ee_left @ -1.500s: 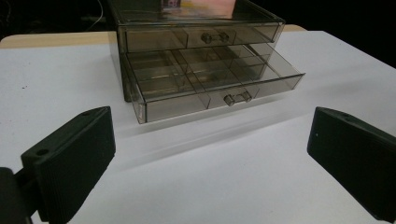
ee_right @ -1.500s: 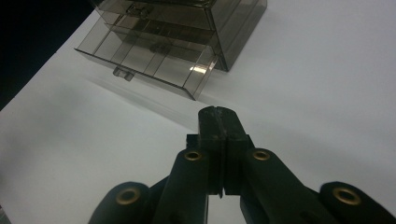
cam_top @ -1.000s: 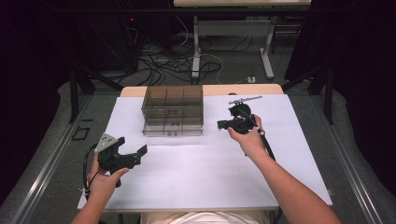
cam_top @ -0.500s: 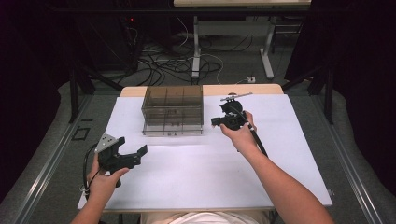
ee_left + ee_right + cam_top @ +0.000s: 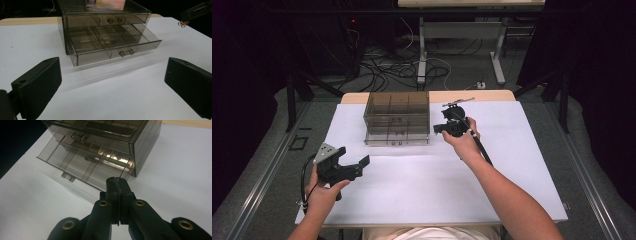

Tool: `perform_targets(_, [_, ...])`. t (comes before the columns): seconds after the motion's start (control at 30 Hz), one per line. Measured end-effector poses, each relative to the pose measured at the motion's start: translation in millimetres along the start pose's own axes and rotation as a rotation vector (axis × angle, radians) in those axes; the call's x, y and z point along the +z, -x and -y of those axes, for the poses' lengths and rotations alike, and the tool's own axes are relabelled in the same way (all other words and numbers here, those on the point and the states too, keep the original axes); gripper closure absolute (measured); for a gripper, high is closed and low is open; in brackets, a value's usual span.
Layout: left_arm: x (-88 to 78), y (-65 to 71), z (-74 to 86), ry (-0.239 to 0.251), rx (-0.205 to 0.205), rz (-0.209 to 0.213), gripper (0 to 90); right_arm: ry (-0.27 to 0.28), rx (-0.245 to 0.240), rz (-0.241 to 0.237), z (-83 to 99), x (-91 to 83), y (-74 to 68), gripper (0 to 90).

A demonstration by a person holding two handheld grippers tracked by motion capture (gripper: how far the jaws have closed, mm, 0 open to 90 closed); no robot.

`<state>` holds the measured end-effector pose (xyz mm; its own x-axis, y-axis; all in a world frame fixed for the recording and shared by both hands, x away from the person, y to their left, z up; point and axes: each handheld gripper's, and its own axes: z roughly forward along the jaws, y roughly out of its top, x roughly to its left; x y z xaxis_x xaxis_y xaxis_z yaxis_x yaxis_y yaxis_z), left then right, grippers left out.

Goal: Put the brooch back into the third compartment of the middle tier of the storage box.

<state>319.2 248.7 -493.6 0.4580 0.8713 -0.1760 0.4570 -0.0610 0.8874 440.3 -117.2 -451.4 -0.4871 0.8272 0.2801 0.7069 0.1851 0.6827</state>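
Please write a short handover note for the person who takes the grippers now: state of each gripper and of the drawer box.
Left gripper: open and empty, at the near left of the white table, facing the drawer box.
Right gripper: shut on a small gold piece, by the box's right front corner.
Done: lower drawer pulled out; upper drawer shut.
Left, probably: drop the piece into a lower drawer compartment, then push the drawer in.
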Motion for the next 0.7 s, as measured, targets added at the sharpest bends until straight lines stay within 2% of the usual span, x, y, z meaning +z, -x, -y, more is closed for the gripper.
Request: perform_targets(0.7, [0.1, -0.4, 0.1, -0.003, -0.001, 0.003, 1.2, -0.001, 0.012, -0.001, -6.0, 23.2, -5.8, 90.0])
